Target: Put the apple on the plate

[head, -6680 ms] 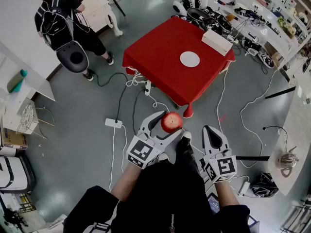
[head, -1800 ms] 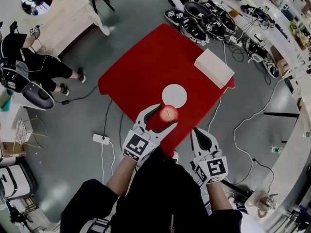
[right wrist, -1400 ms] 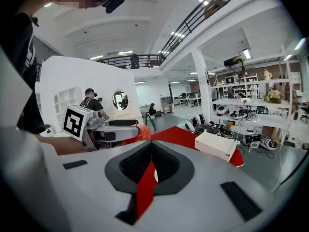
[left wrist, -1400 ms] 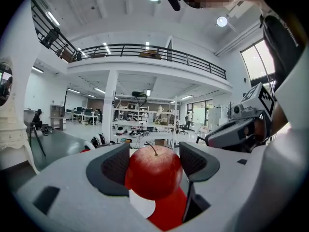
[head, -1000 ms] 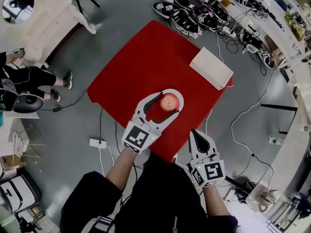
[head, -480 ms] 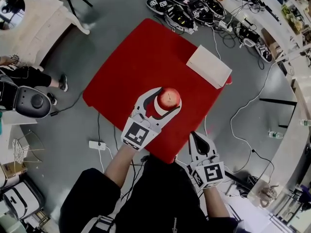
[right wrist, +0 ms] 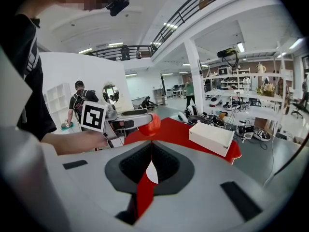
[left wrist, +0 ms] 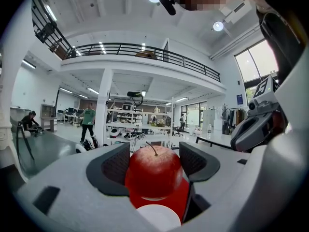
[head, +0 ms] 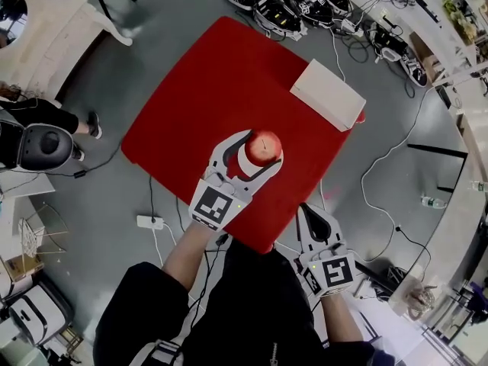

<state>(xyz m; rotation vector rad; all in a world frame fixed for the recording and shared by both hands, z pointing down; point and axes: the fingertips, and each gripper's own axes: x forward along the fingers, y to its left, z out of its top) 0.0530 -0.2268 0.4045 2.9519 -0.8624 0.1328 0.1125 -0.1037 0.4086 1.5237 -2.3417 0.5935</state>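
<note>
Red cloth covers the table (head: 198,105), which lies close under the head camera. In the frame from 6.7 s ago it sits far ahead across the grey floor (head: 114,227), and in the one from 1.8 s ago the person is only at its near edge.

At the table's far right corner rests a white box (head: 328,94), set the same way on the cloth as in every earlier frame.

The left gripper (head: 258,147) reaches in over the cloth from the near edge. Its place in the head view is almost the same as 0.5 s ago, only slightly further in.

The right gripper (head: 311,213) hangs low beside the person's body, off the near edge of the table. Its jaws are pressed together with only a thin slit between them and nothing in it. It keeps this pose through all the frames.

The plate (left wrist: 157,220) is a full white disc 1.8 s ago. In the head view it is now mostly hidden under the left gripper's load, and the left gripper view shows its top edge directly below.

The apple (head: 264,145) is pinched between the left gripper's dark pads, stem up. It is held in the air above the plate with red cloth showing between the two. At 1.8 s ago it is still short of the plate.
</note>
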